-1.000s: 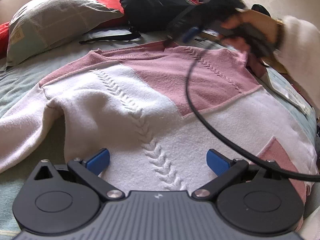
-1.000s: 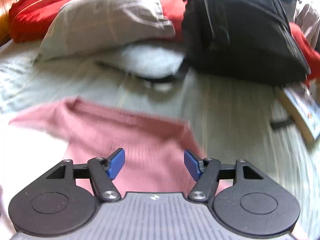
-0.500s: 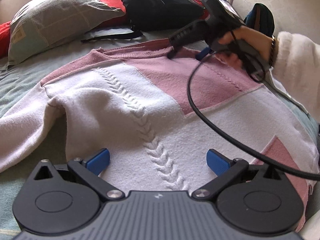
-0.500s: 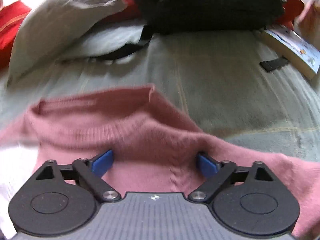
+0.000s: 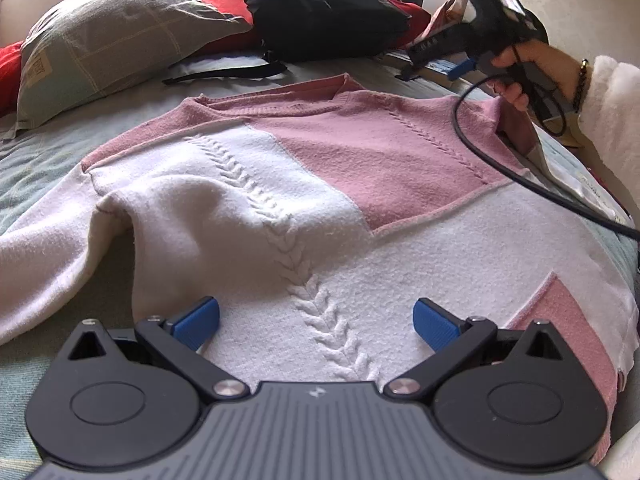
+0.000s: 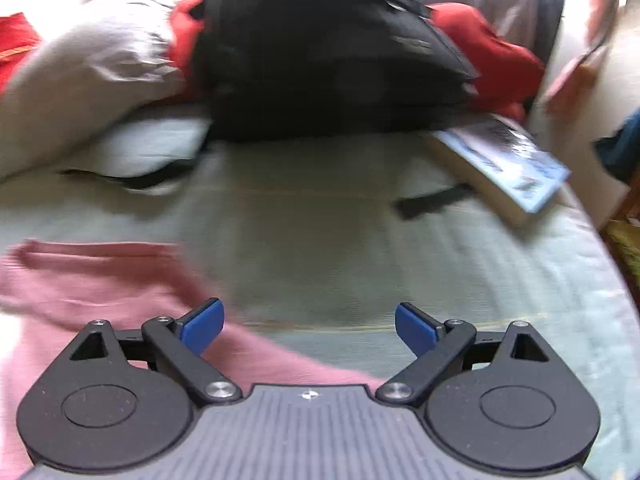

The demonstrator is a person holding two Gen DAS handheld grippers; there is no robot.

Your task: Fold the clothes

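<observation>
The sweater (image 5: 304, 200), pink and white with a cable pattern, lies spread flat on the bed (image 5: 40, 152), neckline toward the pillow (image 5: 112, 44) and bag (image 5: 316, 4), one sleeve trailing off to the left. The left gripper (image 5: 316, 320) sits low over the white lower body of the sweater, level and pointed toward the neckline; its jaws are spread wide and hold nothing, the cable pattern running between them. The right gripper (image 6: 308, 322) is also spread wide and empty, hovering above the pink shoulder edge, with bare sheet between its fingertips. The left view alone shows the right hand (image 5: 520, 68) gripping the tool's handle above the sweater's far right shoulder, a white sleeve (image 5: 608, 108) at the wrist, and a black cable (image 5: 500, 164) looping across the pink panel. The right view, motion-blurred, alone shows a book (image 6: 500, 164) lying on the sheet beside the bag, and only a pink corner of the sweater at lower left.
</observation>
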